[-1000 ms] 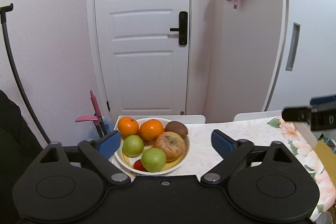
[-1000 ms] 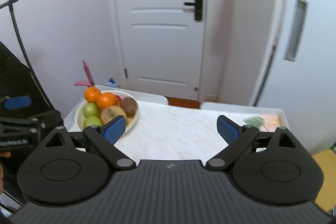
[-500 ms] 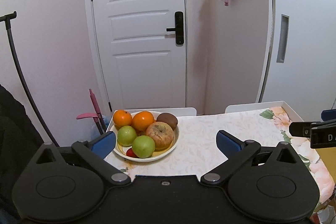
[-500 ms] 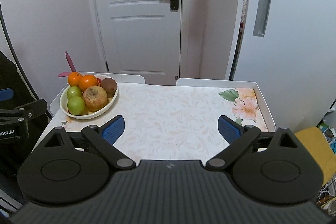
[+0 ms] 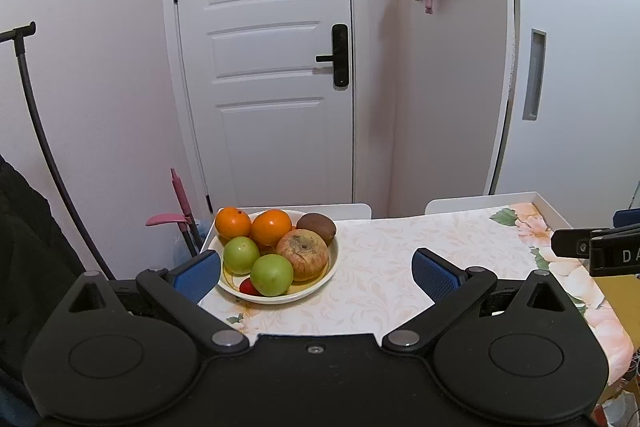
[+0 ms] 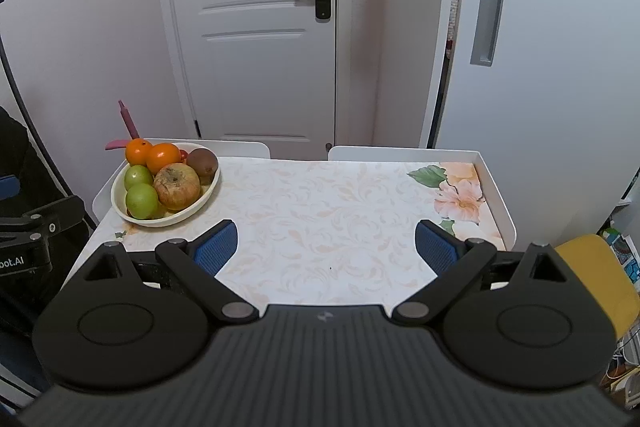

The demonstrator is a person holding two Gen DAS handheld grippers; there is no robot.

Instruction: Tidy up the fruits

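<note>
I hold both the left gripper (image 5: 316, 269) and right gripper (image 6: 326, 247) with jaws spread and empty, all fruit lying in the bowl (image 5: 316, 285) at the tabletop's (image 6: 320, 211) far left.

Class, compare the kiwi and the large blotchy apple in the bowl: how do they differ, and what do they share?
The kiwi is dull brown; the apple is mottled red and yellow. The kiwi is smaller than the apple. The kiwi sits at the bowl's far right edge; the apple sits nearer its middle. Both rest in the bowl, side by side, held by no gripper.
</note>
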